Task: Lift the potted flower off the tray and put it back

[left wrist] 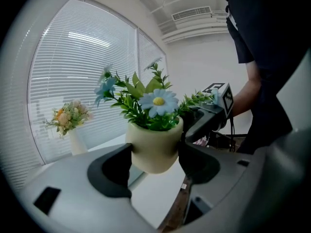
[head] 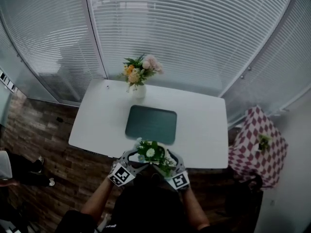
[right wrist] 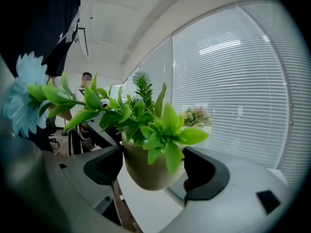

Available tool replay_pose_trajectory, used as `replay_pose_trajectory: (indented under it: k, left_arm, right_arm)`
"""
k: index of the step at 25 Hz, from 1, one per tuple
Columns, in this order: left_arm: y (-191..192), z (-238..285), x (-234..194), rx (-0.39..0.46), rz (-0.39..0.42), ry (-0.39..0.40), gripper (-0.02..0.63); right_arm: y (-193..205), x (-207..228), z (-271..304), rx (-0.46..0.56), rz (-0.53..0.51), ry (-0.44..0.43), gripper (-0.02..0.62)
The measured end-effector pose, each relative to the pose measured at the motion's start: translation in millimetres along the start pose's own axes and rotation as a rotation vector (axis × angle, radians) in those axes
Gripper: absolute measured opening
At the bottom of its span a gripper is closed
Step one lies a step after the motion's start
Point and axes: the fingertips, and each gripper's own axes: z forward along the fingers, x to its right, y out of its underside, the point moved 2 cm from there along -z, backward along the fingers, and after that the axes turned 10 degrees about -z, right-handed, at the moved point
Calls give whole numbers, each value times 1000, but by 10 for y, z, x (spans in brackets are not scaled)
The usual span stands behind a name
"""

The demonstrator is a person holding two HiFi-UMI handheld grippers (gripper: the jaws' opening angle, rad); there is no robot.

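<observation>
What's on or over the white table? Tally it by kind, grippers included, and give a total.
potted flower: 1
vase of flowers: 1
tray: 1
grippers: 2, the left gripper and the right gripper
Total: 5

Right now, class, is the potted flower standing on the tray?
No, the potted flower is held off the tray, between the left hand-held gripper and the right hand-held gripper.

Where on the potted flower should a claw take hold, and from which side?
On the pot, at mid-wall under the rim, coming in level from the sides, as the left claw and right claw do now. The wall is smooth and tapers downward; leaves spread over the top, probably blocking a grip from above.
</observation>
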Motion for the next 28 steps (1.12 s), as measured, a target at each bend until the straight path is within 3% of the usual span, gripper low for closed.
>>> replay_pose_trajectory:
  k: [18,28]
  left_arm:
    - [-258,494,-307,7,17,-51,282]
    - [-121,788,-801,-36,-8,-44,282]
  right_arm:
    - [86,650,158,47,-23,-28,376]
    - [311,953,604,-11,27,-39,376]
